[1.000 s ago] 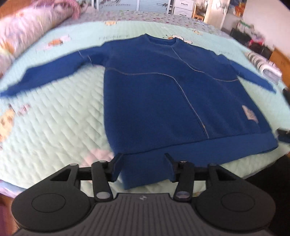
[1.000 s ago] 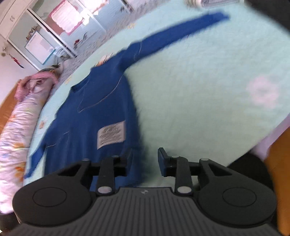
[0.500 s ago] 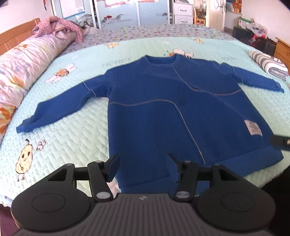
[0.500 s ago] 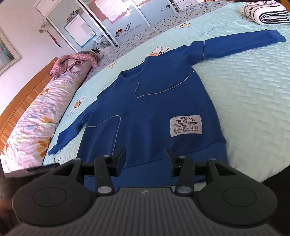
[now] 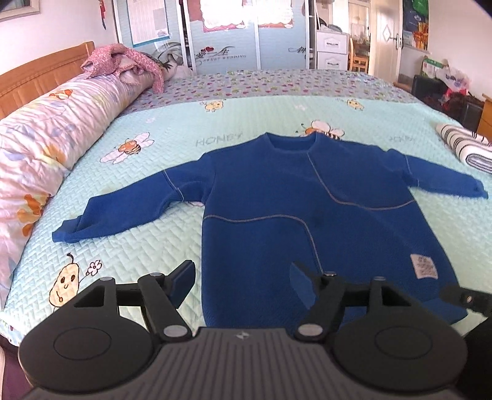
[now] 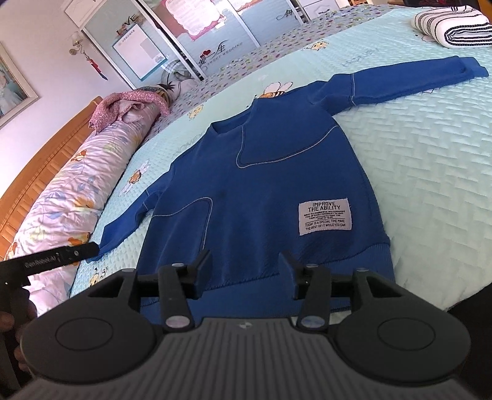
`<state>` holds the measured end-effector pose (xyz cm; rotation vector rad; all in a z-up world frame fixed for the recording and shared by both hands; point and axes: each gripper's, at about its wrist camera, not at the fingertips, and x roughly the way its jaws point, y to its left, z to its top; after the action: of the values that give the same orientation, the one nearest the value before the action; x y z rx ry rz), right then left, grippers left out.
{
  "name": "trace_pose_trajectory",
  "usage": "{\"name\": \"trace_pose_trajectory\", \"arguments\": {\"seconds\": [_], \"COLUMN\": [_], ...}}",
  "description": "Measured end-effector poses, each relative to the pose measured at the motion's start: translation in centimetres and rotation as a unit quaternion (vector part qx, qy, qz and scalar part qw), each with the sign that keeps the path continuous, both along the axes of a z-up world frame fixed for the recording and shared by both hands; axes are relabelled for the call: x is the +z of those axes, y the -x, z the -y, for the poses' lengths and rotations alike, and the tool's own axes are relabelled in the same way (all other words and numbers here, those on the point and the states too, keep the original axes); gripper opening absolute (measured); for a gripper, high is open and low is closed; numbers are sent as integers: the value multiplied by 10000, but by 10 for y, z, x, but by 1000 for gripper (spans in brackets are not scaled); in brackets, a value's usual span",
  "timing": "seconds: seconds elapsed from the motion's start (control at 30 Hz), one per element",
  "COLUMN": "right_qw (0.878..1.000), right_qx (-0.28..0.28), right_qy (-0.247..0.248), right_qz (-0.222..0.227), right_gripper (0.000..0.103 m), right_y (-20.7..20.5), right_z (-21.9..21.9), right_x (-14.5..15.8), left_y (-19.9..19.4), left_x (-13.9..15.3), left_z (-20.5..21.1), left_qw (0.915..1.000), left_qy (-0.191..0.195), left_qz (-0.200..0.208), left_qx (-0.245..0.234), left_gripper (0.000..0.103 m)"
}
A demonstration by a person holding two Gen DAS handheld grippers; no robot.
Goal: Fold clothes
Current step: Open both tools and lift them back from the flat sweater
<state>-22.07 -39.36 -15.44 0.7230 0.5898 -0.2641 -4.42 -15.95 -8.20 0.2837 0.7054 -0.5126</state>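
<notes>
A blue sweatshirt lies flat and face up on the mint quilt, both sleeves spread out. A white label sits near its hem. My left gripper hovers above the hem's left part; its jaws are opening and the pads press on nothing. Over the hem's middle, my right gripper stands open with only cloth seen far below it. One finger of the left gripper shows at the left of the right wrist view. A finger of the right gripper shows at the right of the left wrist view.
A long floral bolster with a pink garment on it runs along the bed's left side by the wooden headboard. A folded striped cloth lies at the far right. Wardrobe doors stand behind the bed.
Both grippers have risen and drawn back from the hem, and their jaws have widened. The right one swung from the bare quilt to over the sweatshirt.
</notes>
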Motion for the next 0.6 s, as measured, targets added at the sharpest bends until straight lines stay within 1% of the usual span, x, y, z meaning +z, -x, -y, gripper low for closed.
{"name": "trace_pose_trajectory", "arguments": {"seconds": [0.07, 0.17, 0.47, 0.6], "right_qw": [10000, 10000, 9999, 9997], "right_qx": [1, 4, 75, 139], "right_qy": [12, 25, 71, 184], "right_qz": [0, -22, -2, -25], "right_gripper": [51, 54, 54, 54], "right_y": [0, 0, -1, -5], "right_z": [-1, -2, -9, -14], "right_x": [1, 3, 8, 17], "left_y": [-1, -1, -4, -3], "left_x": [4, 10, 16, 17], "left_z": [0, -2, -9, -12], "left_qw": [10000, 9999, 9997, 9997], "left_qy": [57, 136, 197, 218], "left_qz": [-19, 0, 39, 41], "left_qx": [33, 49, 136, 116], "left_gripper": [71, 71, 72, 72]}}
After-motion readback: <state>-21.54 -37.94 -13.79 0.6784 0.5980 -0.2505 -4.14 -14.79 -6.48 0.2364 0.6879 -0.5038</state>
